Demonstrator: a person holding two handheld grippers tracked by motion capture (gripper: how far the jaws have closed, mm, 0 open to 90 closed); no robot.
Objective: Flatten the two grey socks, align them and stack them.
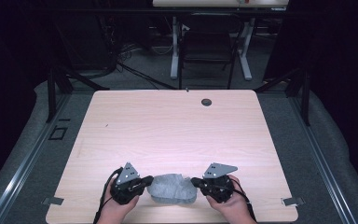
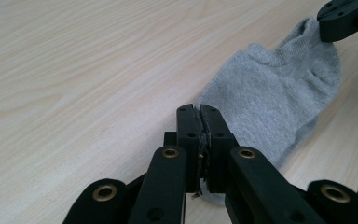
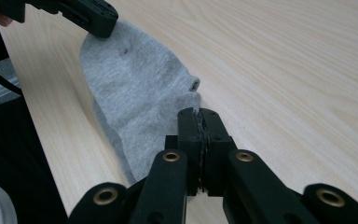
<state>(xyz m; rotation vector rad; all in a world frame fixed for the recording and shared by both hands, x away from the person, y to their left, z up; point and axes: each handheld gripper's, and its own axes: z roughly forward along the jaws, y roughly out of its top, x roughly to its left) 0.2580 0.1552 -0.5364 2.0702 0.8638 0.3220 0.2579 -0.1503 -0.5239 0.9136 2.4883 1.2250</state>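
A grey sock [image 1: 172, 188] lies rumpled near the front edge of the light wooden table [image 1: 177, 130], between my two grippers. My left gripper [image 1: 145, 181] pinches its left end: in the left gripper view the jaws [image 2: 199, 110] stand together with the sock [image 2: 279, 88] running out from them to the right. My right gripper [image 1: 196, 181] pinches the other end, its jaws [image 3: 199, 112] shut on the sock's edge [image 3: 135, 88]. Each gripper view shows the other gripper on the far end: the right gripper [image 2: 342, 18] and the left gripper [image 3: 86, 16].
A small dark round hole [image 1: 206, 101] sits near the table's far edge. Beyond the table stand a black chair [image 1: 208, 46] and a white desk frame [image 1: 174, 51]. The person's hands [image 1: 235, 207] are at the table's front edge.
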